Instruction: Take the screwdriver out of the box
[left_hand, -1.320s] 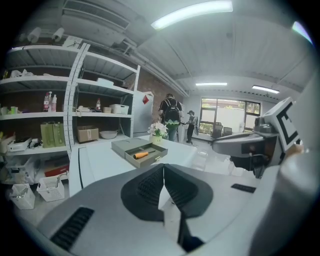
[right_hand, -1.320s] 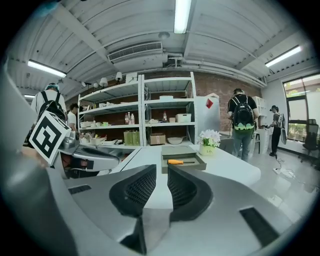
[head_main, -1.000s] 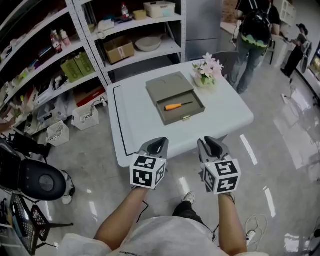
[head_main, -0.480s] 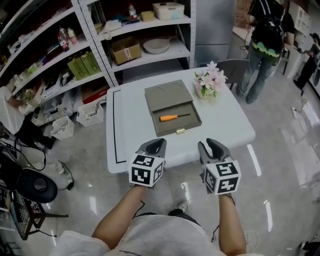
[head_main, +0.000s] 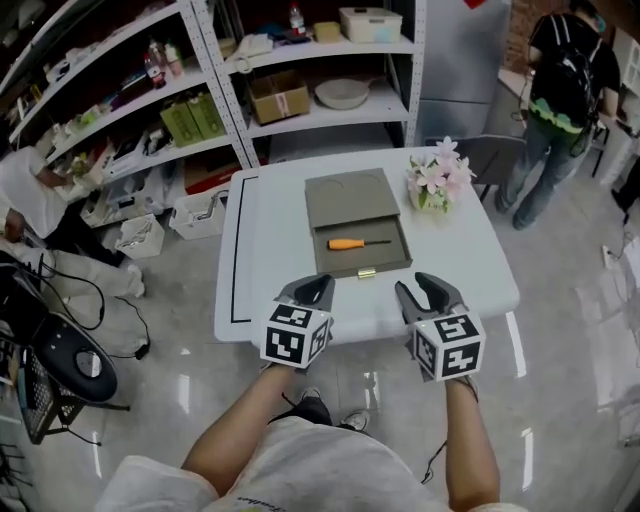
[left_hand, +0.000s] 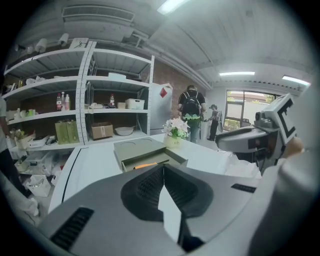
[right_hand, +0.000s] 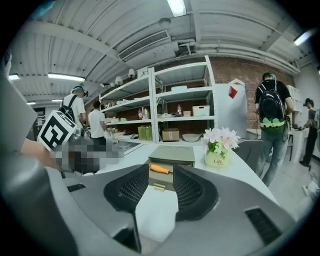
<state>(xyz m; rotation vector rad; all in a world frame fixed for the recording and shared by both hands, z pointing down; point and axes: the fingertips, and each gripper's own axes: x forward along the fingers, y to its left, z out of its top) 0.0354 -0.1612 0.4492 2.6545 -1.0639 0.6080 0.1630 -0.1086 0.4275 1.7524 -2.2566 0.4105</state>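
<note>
The white table carried a grey-green box near its middle, its drawer pulled out toward the near edge. The screwdriver, with an orange handle, lay across the open drawer, handle toward the left edge and shaft toward the right. A pot of pink flowers stood by the far right corner, apart from the box. Both grippers hovered at the near edge, short of the drawer and touching nothing. The left gripper had its jaws closed tip to tip with nothing between them. The right gripper had just been opening its jaws; they stood apart and empty, and the right gripper view showed the screwdriver through the gap, well beyond the tips.
</note>
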